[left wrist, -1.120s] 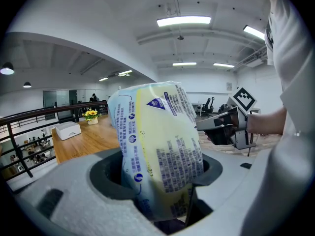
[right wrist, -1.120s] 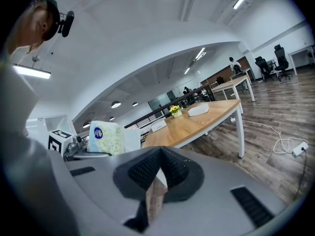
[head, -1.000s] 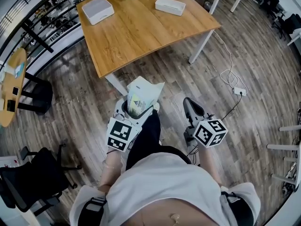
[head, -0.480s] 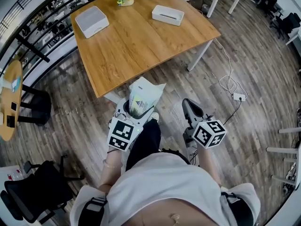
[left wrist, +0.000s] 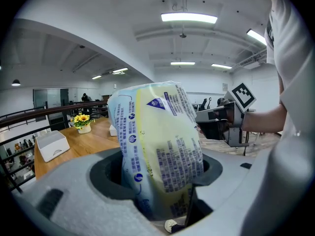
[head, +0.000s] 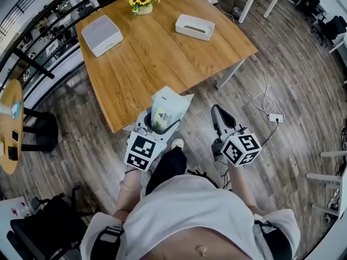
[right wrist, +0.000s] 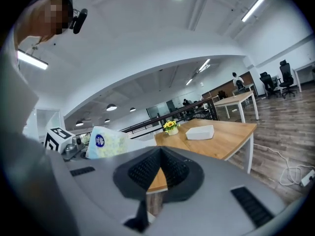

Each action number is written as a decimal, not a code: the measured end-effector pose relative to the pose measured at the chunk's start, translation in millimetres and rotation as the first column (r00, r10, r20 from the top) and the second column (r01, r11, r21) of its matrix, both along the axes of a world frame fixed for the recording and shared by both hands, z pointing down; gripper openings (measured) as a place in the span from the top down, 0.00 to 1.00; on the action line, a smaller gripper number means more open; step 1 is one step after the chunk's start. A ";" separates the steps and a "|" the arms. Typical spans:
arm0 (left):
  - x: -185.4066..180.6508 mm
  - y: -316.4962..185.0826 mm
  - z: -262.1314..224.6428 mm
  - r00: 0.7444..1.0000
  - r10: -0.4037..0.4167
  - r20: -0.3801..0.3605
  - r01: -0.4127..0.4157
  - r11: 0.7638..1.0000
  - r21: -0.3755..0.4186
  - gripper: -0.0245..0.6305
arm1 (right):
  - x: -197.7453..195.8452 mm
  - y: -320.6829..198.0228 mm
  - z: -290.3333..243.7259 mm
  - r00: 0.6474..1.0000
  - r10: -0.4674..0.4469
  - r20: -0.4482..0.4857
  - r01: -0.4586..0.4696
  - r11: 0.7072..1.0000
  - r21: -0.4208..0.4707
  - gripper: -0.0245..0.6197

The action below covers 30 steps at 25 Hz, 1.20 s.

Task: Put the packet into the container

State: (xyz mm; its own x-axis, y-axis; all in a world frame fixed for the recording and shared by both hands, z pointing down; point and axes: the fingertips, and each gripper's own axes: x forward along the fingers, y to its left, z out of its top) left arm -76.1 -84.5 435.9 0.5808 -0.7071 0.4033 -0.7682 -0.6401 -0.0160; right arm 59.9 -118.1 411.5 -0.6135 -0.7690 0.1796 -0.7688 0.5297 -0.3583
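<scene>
A pale yellow and blue packet (head: 168,108) stands upright between the jaws of my left gripper (head: 159,124), which is shut on its lower part. In the left gripper view the packet (left wrist: 158,146) fills the middle, and the right gripper's marker cube shows behind it. My right gripper (head: 218,115) hangs beside the left one over the floor, shut and with nothing in it; its tips meet in the right gripper view (right wrist: 158,153). The white open container (head: 194,27) lies on the far right part of the wooden table (head: 157,53); the right gripper view also shows the container (right wrist: 199,132).
A white lidded box (head: 101,34) and a pot of yellow flowers (head: 142,2) stand at the table's far side. A cable and power strip (head: 275,116) lie on the floor to the right. A dark chair (head: 38,124) stands at the left.
The table has come nearer in the head view and now reaches the packet's top. Both grippers keep their pose, the packet still held.
</scene>
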 end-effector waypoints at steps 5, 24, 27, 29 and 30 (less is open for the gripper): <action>-5.6 -43.0 -1.8 1.000 0.011 -0.010 -0.011 1.000 -0.001 0.51 | -8.7 -46.7 -11.7 1.000 0.024 -0.001 -0.023 0.998 0.058 0.95; -7.1 -121.1 2.0 0.996 0.088 -0.005 -0.088 0.996 0.007 0.51 | -18.0 -113.6 -6.4 0.997 0.062 0.044 -0.064 0.997 0.045 0.95; -4.3 -124.8 1.7 0.995 0.095 -0.007 -0.095 0.995 0.006 0.51 | -16.8 -119.0 -5.4 0.997 0.062 0.043 -0.064 0.997 0.038 0.95; -3.3 -128.7 4.4 0.995 0.097 -0.006 -0.097 0.995 0.001 0.51 | -17.0 -124.3 -4.9 0.997 0.058 0.043 -0.060 0.997 0.038 0.95; -2.8 -131.7 6.1 0.995 0.098 -0.003 -0.098 0.995 -0.002 0.51 | -17.0 -127.6 -4.5 0.997 0.056 0.044 -0.058 0.998 0.038 0.95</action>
